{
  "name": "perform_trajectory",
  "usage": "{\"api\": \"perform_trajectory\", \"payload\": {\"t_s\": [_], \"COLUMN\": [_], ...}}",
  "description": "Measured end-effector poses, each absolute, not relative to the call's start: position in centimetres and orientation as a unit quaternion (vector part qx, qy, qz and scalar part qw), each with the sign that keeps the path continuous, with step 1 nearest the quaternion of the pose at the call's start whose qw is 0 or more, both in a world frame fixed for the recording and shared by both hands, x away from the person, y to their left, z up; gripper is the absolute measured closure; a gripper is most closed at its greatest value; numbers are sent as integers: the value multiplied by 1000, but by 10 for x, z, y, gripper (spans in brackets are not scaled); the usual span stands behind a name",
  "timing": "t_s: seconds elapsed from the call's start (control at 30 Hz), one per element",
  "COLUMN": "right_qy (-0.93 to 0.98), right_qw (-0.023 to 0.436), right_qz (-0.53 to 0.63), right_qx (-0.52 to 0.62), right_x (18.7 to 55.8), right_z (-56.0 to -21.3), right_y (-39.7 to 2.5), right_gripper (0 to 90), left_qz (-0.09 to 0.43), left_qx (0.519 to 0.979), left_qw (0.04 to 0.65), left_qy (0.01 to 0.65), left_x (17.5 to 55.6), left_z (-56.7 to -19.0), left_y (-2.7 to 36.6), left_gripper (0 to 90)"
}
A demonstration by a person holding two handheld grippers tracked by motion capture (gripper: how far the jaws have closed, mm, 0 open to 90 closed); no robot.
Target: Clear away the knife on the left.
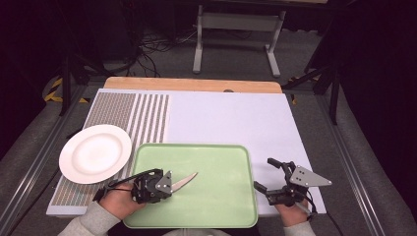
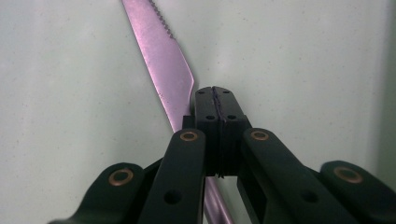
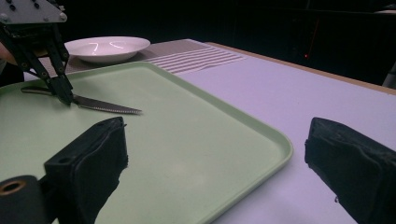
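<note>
The left gripper (image 2: 216,105) has its jaws pressed together, pads meeting edge to edge. The knife (image 2: 163,65) runs from the upper left of the left gripper view down under the jaws. In the right gripper view the tips sit on the knife near where blade meets handle, so it appears pinched there, though I cannot tell how firmly.

The knife lies flat on the green tray (image 1: 226,196), lower left of centre in the high view. It looks stiff, thin, light and slick, likely to swivel in a pinch. The handle end, beside the blade root, seems the safest hold.

The right gripper (image 1: 271,173) hovers wide open and empty, lower right. A white plate (image 1: 96,153) sits left of the tray.
</note>
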State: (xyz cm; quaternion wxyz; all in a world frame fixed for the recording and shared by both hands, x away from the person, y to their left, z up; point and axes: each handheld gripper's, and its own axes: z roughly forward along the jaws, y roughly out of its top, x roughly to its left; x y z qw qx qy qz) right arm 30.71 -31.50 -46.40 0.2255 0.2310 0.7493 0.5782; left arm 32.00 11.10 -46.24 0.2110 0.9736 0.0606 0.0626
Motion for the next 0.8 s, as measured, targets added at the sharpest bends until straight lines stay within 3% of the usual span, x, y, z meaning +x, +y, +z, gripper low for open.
{"api": "perform_trajectory", "payload": {"t_s": [0.8], "right_qy": [749], "right_qw": [227], "right_qz": [579], "right_qx": [232], "right_x": [308], "right_z": [-464], "right_y": [-316], "right_gripper": [61], "left_qz": [63], "left_qx": [957], "left_qw": [234], "left_qy": [162], "left_x": [331], "left_z": [-466], "left_y": [136], "left_gripper": [900]}}
